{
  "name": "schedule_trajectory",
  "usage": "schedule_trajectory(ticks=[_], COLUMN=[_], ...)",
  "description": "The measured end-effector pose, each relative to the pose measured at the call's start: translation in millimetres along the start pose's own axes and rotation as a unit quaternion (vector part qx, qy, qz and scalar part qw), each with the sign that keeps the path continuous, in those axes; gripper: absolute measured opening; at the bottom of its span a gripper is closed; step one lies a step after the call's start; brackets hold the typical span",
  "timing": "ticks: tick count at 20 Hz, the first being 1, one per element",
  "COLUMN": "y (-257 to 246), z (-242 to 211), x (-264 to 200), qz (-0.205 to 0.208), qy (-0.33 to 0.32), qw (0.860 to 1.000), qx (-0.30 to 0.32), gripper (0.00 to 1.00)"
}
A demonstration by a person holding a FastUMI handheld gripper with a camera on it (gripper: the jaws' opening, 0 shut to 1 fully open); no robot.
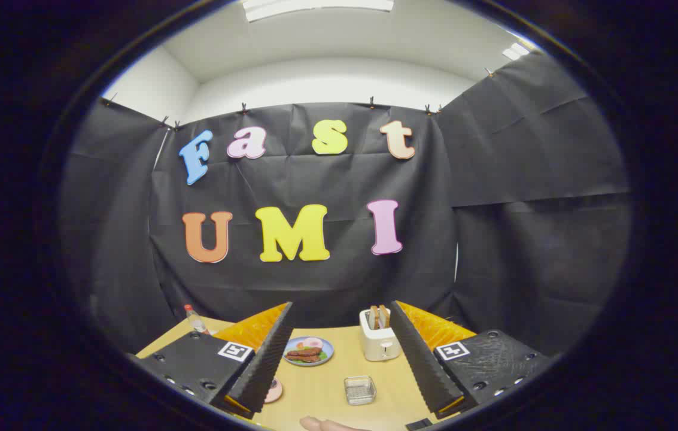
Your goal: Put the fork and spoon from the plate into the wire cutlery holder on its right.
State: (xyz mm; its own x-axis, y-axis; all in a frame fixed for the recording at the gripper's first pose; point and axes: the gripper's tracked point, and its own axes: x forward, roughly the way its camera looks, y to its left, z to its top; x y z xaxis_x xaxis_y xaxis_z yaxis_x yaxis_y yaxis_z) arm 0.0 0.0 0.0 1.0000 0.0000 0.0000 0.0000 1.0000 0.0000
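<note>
Gripper (341,359) open, nothing btwn fingers, held high over table (327,389). Plate (308,351) w/ food lies ahead; fork, spoon, wire holder can't be made out. Tip down and find the cutlery before closing in.

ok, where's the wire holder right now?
In the gripper view the wire cutlery holder sits on the wooden table between the open fingers of the gripper, nearer than the toaster and right of the plate.
</note>
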Motion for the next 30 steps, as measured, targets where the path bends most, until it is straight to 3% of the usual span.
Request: schedule_trajectory(ticks=[9, 17, 23, 30], y=[6.2, 34.1, 95.4, 169.8], z=[-18.2, -68.2, -140.7, -259.3], x=[-0.7, 12.2, 39.8, 72.3], qz=[-0.004, -0.013, 0.027, 0.057], qy=[0.004, 0.037, 0.077, 0.181], qw=[1.0, 0.999, 0.996, 0.982], qx=[0.001, 0.002, -0.024, -0.026], gripper=[0.95, 0.96, 0.96, 0.96])
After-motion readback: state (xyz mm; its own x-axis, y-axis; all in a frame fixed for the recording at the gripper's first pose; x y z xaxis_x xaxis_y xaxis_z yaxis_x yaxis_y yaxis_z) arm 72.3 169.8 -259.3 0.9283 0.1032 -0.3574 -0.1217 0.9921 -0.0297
